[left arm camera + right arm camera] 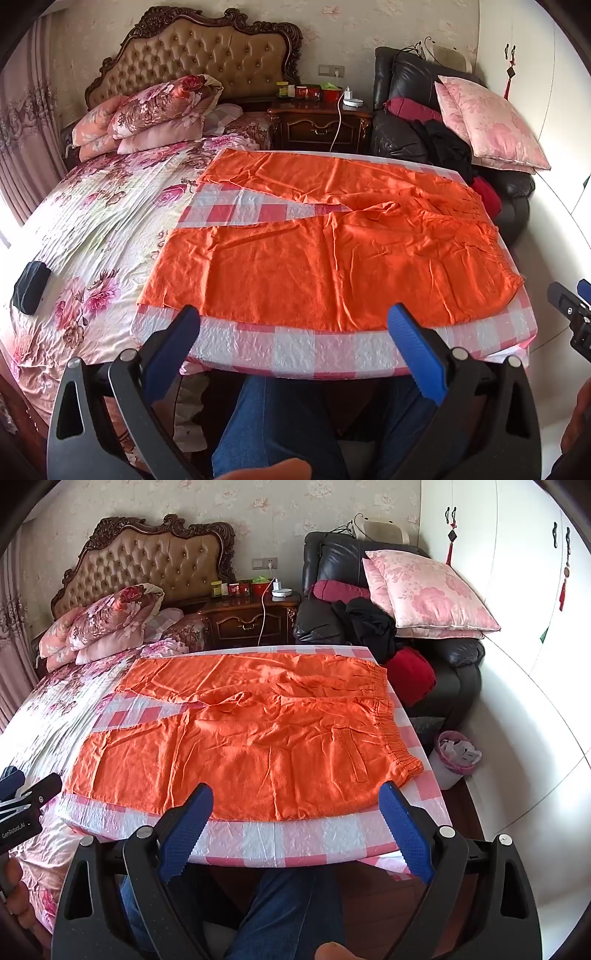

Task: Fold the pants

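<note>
The orange pants [332, 251] lie spread flat on the table [332, 350] in front of you, waistband to your right and the two legs running out to your left. The legs are parted, so a wedge of the pink-and-white checked tablecloth [236, 210] shows between them. The cloth is creased all over, with a raised ridge near the crotch. In the right wrist view the gathered elastic waistband [391, 723] reaches close to the table's right edge, and a pocket seam shows beside it.

Your left tool [293, 321] hangs at the table's near edge with its blue fingers [413, 350] spread wide and nothing between them. Your right tool [295, 799] sits likewise, wide apart and empty, just short of the near hem. Each tool appears only as a cropped black sliver at the edge of the other's view.

Your jeans-clad legs [269, 424] pass under the table. Left of it lies the floral bed [92, 229], with a dark object [31, 286] you cannot identify. Behind stand a nightstand [321, 122] with small, unreadable items and a black armchair [406, 110] half buried under pink pillows [491, 122] and dark clothes.
</note>
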### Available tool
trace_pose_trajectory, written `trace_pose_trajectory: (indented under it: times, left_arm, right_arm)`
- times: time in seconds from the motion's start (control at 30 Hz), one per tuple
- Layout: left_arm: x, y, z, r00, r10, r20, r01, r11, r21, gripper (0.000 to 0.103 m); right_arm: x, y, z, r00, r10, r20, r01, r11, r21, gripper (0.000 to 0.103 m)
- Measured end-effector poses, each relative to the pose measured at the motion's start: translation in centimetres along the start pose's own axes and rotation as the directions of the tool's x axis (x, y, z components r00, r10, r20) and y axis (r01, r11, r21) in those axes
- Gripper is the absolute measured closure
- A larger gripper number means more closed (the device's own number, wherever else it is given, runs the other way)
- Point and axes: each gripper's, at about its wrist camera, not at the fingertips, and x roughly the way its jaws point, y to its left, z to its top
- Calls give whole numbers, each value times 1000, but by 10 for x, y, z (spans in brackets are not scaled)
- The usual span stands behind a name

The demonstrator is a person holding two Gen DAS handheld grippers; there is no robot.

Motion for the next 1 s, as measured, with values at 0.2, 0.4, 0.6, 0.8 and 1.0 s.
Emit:
trace_pose_trajectory:
  times: [0.2, 0.4, 0.6, 0.8, 1.0]
  left_arm:
    - [0, -3, -1, 1000, -5, 0, 5, 1000, 9, 2]
    - [-2, -6, -1, 1000, -14, -3, 14, 1000, -1, 2]
    - [-2, -8, -3, 1000, -14, -9, 14, 1000, -1, 2]
    - [1, 1, -2, 1000, -24, -9, 24, 1000, -5, 1]
    - [2, 0, -2, 1000, -29, -12, 29, 1000, -3, 2]
  right_arm:
    - [0, 0, 0, 1000, -3, -1, 3, 1000, -2, 15]
    - [-1, 0, -1, 1000, -6, 1, 6, 1000, -5, 15]
    - [0, 0, -2, 1000, -7, 2, 7, 1000, -5, 15]
    - [-1, 0, -2, 1000, -6, 2, 6, 1000, -5, 15]
    - [0, 0, -3, 1000, -4, 2, 4, 1000, -5, 15]
